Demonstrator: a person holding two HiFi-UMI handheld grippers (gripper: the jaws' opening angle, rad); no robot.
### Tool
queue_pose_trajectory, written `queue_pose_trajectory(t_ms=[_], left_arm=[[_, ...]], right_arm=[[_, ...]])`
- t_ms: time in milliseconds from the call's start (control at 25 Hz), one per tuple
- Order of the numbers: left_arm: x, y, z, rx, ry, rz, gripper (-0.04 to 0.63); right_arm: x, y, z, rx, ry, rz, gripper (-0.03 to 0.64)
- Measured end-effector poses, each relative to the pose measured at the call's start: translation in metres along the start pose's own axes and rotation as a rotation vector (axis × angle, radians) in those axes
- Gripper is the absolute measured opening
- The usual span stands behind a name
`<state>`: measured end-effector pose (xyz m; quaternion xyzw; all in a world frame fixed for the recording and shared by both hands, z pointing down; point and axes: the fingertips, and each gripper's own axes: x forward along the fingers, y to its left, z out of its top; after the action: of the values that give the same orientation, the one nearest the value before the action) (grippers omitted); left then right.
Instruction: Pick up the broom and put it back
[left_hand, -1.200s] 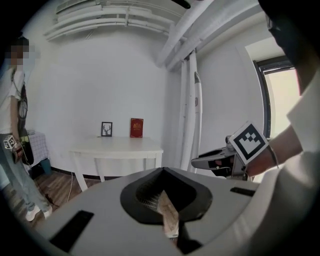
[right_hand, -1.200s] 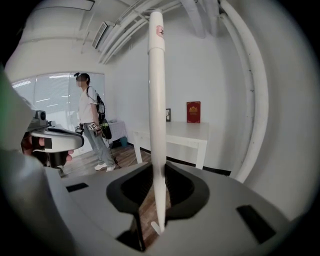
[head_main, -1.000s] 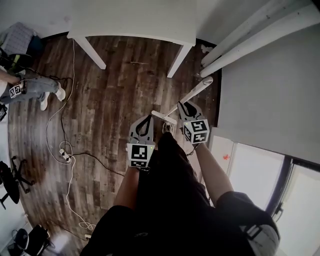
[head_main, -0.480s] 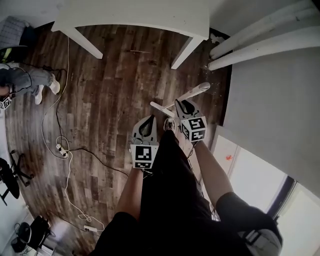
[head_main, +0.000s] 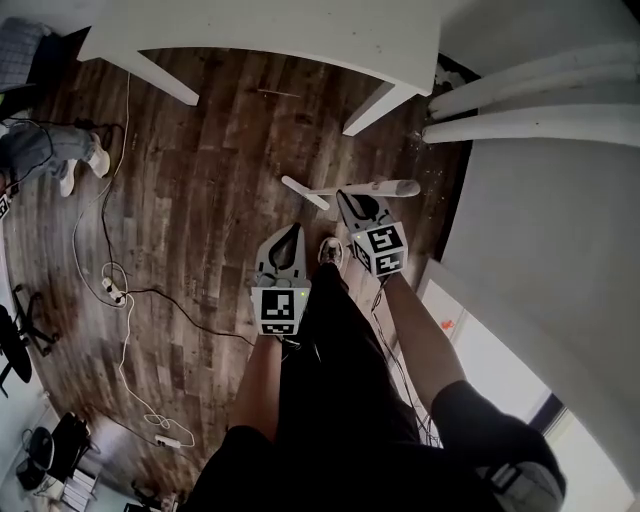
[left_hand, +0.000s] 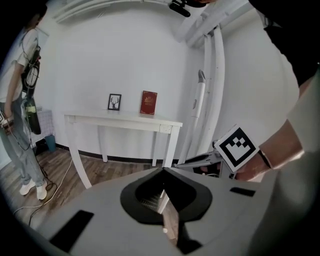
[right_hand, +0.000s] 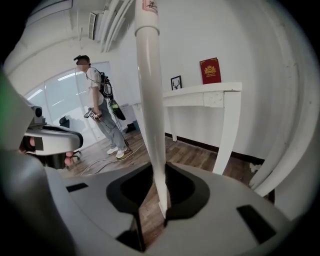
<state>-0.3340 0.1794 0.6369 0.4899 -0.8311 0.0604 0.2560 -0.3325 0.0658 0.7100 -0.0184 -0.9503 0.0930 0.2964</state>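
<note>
The broom is white, and its long handle lies nearly level across the head view. Its thin lower end is out over the wood floor. My right gripper is shut on the handle partway along. In the right gripper view the handle rises straight up from between the black pads of the right gripper. My left gripper hangs a little to the left and nearer to me, apart from the broom. Its jaws meet at the tips with nothing in them in the left gripper view.
A white table stands against the far wall with two small frames on it. White pipes run along the wall at the right. Cables and a power strip lie on the floor at the left, near another person.
Both grippers have sunk toward the floor. The broom handle has tipped from slanting toward the upper right to lying almost level in the head view. The right gripper's hold has not changed.
</note>
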Motion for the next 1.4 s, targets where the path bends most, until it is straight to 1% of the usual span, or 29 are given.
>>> queue_pose_trajectory(t_ms=[160,320,440,560,600,680,800,920,1200,1280,1400], left_arm=[[0.021,0.001,0.000,-0.009,0.013,0.026,0.002],[0.033,-0.003,0.000,-0.009,0.019,0.036,0.002],[0.036,-0.002,-0.004,-0.026,0.025,0.046,0.002],[0.040,-0.003,-0.009,-0.047,0.038,0.057,0.002],[0.042,-0.005,-0.010,-0.050,0.039,0.056,0.002],[0.048,-0.009,-0.010,-0.051,0.037,0.051,0.002],[0.061,-0.009,-0.009,-0.041,0.036,0.049,0.002],[0.070,-0.006,-0.008,-0.036,0.037,0.047,0.002],[0.088,-0.004,-0.004,0.001,0.047,0.031,0.002],[0.090,-0.005,-0.002,0.001,0.047,0.030,0.002],[0.093,-0.005,0.002,0.007,0.047,0.026,0.002]], right_arm=[[0.021,-0.013,0.012,-0.032,-0.004,0.054,0.091],[0.030,-0.022,0.024,-0.062,-0.015,0.122,0.091],[0.028,-0.021,0.033,-0.101,-0.003,0.224,0.094],[0.023,-0.021,0.034,-0.138,0.048,0.329,0.097],[0.022,-0.023,0.033,-0.136,0.064,0.352,0.097],[0.026,-0.031,0.032,-0.116,0.082,0.370,0.097],[0.045,-0.048,0.032,-0.080,0.075,0.360,0.097],[0.064,-0.063,0.035,-0.026,0.036,0.337,0.097],[0.093,-0.108,0.039,0.085,-0.049,0.188,0.095],[0.095,-0.115,0.040,0.097,-0.063,0.164,0.095],[0.095,-0.118,0.041,0.078,-0.073,0.132,0.095]])
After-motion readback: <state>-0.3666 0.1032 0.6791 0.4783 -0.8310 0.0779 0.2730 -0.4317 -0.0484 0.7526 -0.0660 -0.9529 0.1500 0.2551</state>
